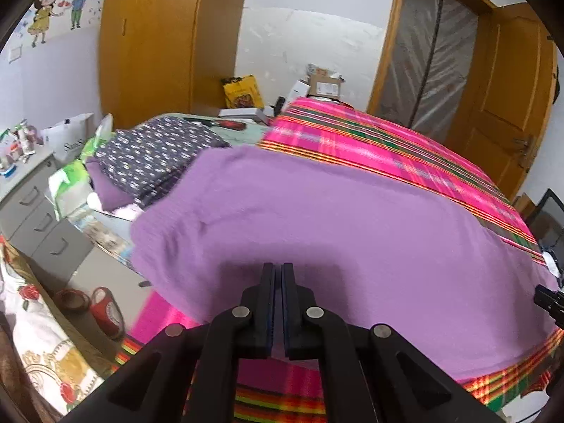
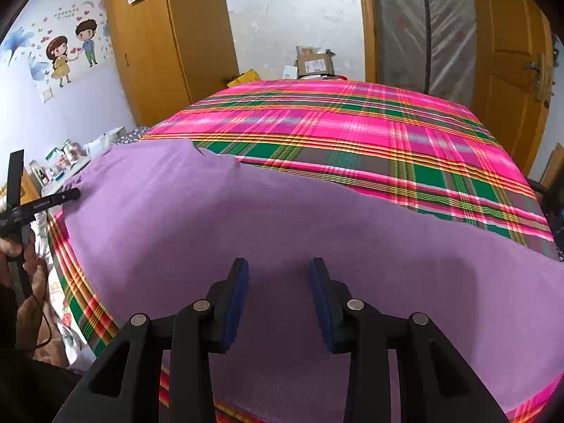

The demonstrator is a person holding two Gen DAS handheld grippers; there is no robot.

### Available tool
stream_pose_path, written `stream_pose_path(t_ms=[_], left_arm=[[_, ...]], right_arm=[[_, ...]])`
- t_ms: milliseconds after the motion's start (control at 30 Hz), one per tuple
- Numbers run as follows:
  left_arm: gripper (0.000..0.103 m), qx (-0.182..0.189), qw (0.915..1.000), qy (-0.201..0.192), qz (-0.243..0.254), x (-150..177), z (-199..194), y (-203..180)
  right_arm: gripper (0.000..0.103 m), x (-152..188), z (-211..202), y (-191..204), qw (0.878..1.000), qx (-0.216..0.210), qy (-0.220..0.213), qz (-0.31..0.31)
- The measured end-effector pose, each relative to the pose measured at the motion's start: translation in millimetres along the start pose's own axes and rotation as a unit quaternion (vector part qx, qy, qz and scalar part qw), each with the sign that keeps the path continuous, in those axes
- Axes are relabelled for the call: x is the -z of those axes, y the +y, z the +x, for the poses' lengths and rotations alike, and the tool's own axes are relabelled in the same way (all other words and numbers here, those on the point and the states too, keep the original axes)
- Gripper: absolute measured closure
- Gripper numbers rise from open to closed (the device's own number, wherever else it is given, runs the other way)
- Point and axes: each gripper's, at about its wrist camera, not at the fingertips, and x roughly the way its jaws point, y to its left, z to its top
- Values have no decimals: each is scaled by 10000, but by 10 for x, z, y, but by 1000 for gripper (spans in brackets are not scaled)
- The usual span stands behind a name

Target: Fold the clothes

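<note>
Spread flat across the near part of the bed, the purple garment (image 1: 335,211) lies on a pink, green and orange plaid bedspread (image 1: 370,141), its cloth reaching almost to the near edge of the mattress. From the right wrist view the same garment (image 2: 246,218) fills the lower half of the picture, with a small notch in its far edge and the plaid bedspread (image 2: 335,123) bare beyond it. Hovering over the cloth near its front edge, the left tool (image 1: 278,271) has its two dark pads pressed together with nothing visibly caught between them. By contrast the right tool (image 2: 278,268) stands with its blue-padded fingers (image 2: 236,303) well apart, only purple cloth showing in the gap below and neither pad pressing on it. At the left edge of the right wrist view the left tool (image 2: 70,195) appears again, its tip over the garment's left end, with a hand (image 2: 14,250) behind it. Farther off, a folded dark patterned cloth (image 1: 158,155) lies at the far left of the bed, beside a grey drawer unit (image 1: 35,211). Wooden wardrobes (image 1: 151,42) and a wooden door (image 1: 507,105) stand against the far wall, and red slippers (image 1: 105,312) sit on the floor.
</note>
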Motion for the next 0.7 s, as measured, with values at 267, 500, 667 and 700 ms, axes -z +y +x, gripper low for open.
stream_pose_path(t_ms=[267,500,667,700], left_arm=[[101,-240,9995,-45,-196,-42,85,249],[100,45,9991,-84,-403,15,107,377],[100,16,9989,-40,-477,-13,62,399],[100,-35,9989,-69,-453,-23,39,391]], right_arm=[[65,-45,53,18,10000,20,9,3],[65,-67,50,44,10000,33,6,-21],[65,-97,18,66,10000,-36,-75,-18],[65,-105,13,76,9999,-44,-90,-31]])
